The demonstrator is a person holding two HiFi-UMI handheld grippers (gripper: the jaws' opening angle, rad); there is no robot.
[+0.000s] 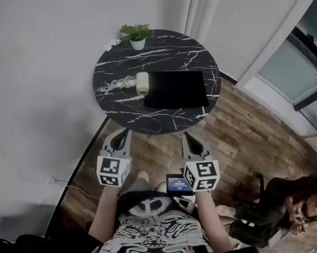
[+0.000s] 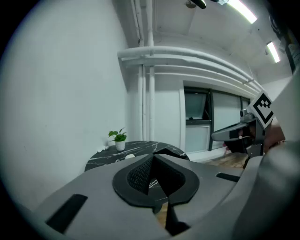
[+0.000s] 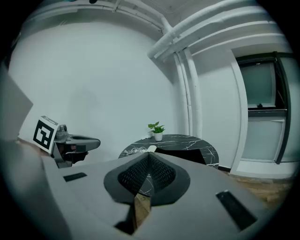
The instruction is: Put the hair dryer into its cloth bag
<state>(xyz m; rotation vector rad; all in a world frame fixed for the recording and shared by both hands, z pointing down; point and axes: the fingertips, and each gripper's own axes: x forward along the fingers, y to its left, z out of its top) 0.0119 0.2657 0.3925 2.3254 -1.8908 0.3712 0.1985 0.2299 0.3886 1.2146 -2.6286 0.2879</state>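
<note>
Ahead, the white hair dryer (image 1: 143, 83) lies just beside its black cloth bag (image 1: 178, 89) on the round marble surface (image 1: 177, 49); your left claw (image 1: 125, 131) and right claw (image 1: 188, 137) hover short of it, both shut, empty. Open them before reaching in.

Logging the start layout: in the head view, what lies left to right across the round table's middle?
white cord → hair dryer → black cloth bag. The potted plant, farther back, overlaps them sideways and is left out.
</note>
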